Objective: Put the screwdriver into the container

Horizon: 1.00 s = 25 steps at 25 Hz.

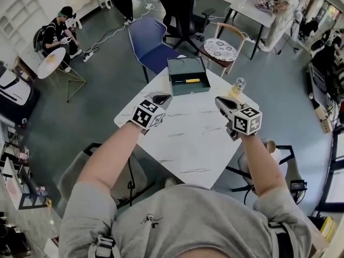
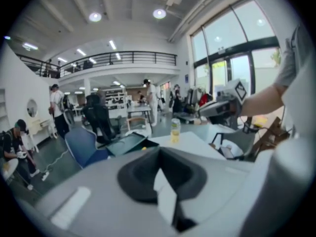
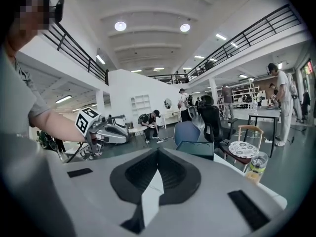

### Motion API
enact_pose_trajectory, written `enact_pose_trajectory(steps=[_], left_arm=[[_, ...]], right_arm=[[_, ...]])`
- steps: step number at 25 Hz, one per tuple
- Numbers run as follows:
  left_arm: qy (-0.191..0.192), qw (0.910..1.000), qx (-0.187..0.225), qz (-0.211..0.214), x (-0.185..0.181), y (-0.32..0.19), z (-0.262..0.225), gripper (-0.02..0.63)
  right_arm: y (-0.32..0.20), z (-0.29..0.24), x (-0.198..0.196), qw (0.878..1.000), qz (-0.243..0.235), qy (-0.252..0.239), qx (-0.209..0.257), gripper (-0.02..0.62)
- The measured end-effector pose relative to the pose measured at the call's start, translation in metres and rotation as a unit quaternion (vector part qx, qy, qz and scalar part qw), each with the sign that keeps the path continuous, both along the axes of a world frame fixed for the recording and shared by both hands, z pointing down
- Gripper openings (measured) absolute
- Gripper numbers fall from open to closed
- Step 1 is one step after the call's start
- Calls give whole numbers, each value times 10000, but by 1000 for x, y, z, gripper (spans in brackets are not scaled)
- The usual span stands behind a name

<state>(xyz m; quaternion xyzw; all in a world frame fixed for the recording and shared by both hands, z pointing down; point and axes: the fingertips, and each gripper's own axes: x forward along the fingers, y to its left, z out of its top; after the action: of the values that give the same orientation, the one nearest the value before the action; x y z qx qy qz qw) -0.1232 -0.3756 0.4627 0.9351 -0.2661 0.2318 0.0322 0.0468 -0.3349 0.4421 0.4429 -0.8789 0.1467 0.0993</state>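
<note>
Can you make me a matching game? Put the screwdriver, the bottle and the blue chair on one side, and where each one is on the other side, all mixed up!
Things
1. yellow-handled screwdriver
2. clear bottle of yellow liquid
3. blue padded chair

Places
A. on the grey floor, beyond the far edge of the white marbled table
B. standing near that table's right edge
C. lying inside the open dark green box

Right pairs: 1-C, 2-B, 3-A.
</note>
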Motion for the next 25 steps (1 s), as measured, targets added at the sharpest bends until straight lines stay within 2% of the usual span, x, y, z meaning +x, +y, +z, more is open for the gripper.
enact_pose_trajectory(steps=[5,13,20,25], left_arm=[[568,9984,-1,-54,-20,48,-30,3],[1021,9942,30,-335,-26,118,-64,3],[1350,9887,17,-652,14,194,-74,3],[1606,9837,73,-800,54,228,-88,3]], right_arm=[[46,-23,-7,9999,28,-5,108,8],[103,-55,3,9993,-131,-217,282,8],[162,-56,39,9976,-567,-282,264,8],[184,-62,72,9960,-751,-376,292,8]])
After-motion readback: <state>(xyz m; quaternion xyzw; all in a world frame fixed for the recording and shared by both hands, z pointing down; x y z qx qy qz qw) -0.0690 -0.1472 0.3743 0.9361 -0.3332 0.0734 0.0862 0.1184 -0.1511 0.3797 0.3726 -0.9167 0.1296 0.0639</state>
